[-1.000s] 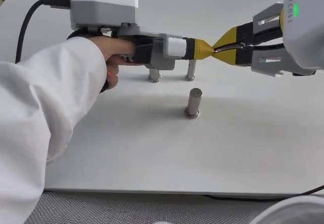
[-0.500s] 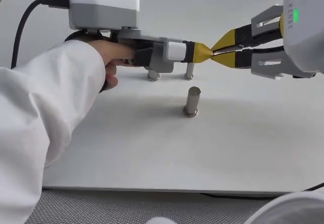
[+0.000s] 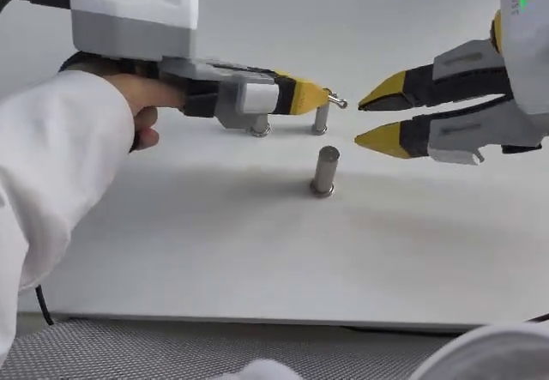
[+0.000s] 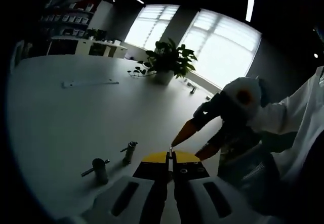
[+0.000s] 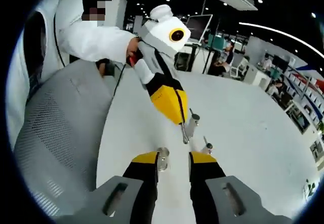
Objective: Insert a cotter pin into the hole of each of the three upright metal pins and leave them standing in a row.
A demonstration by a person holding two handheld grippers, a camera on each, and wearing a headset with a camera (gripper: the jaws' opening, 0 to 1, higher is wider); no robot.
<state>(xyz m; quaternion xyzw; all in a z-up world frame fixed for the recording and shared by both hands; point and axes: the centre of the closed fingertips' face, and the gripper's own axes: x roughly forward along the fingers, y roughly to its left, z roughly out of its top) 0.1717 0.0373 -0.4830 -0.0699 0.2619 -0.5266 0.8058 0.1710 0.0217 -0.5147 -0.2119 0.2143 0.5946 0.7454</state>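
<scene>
Silver cotter pin [image 3: 338,100], pinched by the yellow-tipped left tool [image 3: 323,97], may twist or drop at insertion: the hold is slight. Yellow-tipped right tool [image 3: 367,118], ahead, stands spread.

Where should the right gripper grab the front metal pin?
Low on the shaft of the front metal pin, from its right, where the open right gripper sits. It stands upright on a flared base; a low grip likely leaves its top free for the cotter pin.
</scene>
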